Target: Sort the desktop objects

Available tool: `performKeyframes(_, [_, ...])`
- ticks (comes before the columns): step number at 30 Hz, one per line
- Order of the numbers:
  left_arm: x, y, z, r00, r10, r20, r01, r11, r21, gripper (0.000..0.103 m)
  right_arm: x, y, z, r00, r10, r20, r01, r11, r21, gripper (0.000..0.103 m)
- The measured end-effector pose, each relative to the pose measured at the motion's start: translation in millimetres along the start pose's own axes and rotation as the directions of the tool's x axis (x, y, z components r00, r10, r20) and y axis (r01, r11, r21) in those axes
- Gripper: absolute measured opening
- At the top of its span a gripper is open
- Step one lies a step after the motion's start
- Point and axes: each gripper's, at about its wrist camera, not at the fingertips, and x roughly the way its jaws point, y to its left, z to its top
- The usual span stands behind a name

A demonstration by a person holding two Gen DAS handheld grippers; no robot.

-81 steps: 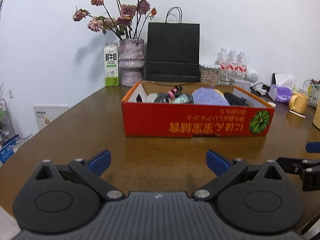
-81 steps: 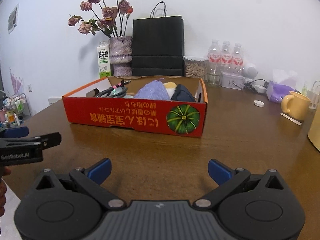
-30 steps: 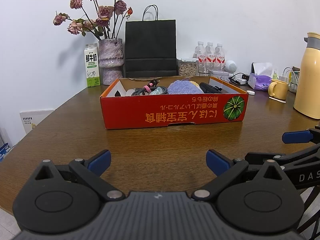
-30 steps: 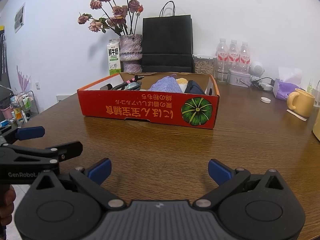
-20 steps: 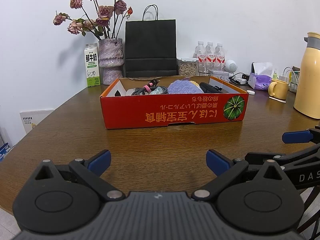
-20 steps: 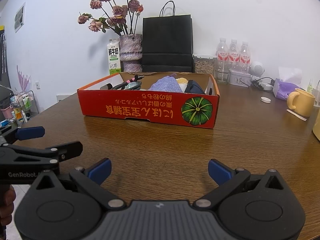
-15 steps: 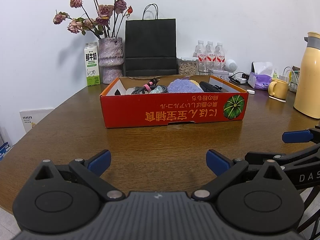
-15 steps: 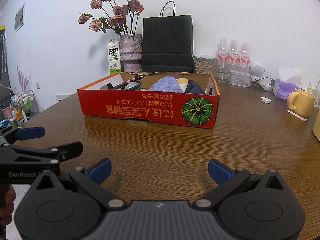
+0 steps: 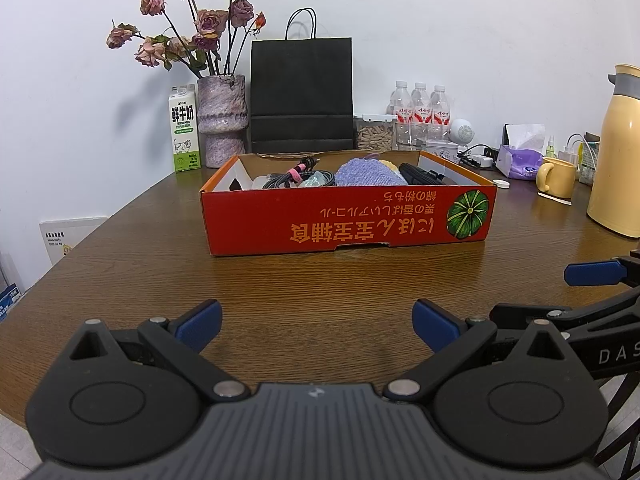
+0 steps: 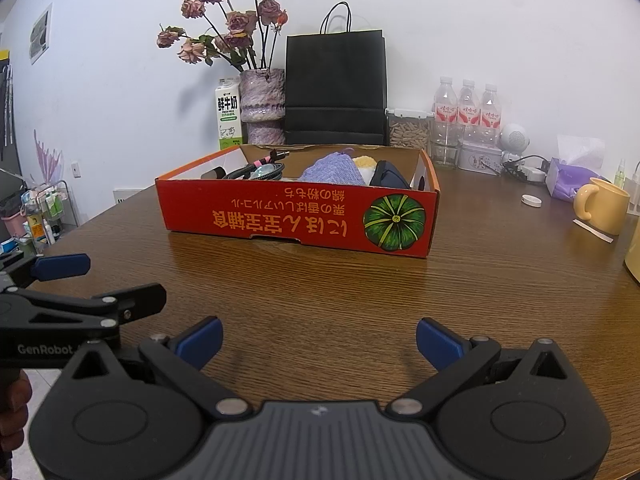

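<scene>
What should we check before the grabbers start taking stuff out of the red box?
1. Left gripper open, nothing in it: ok.
2. Right gripper open, nothing in it: ok.
3. Bare table between grippers and red box: ok.
4. Things visible in the box, such as the cable bundle and purple cloth: ok.
5. What lies under them: cannot tell.

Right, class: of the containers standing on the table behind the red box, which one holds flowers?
The mottled purple vase, between the milk carton and the black paper bag; dried roses rise from its mouth, unlike the others.
</scene>
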Motion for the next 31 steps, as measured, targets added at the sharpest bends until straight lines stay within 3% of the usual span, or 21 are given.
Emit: performKeyframes(31, [-3.3,-0.7,-0.4,1.000,0.007,0.019,-0.007,1.000,0.003,0.103,-0.2,-1.0,0.5,1.000,0.004,0.004,-0.005,1.000,0.002,0.103])
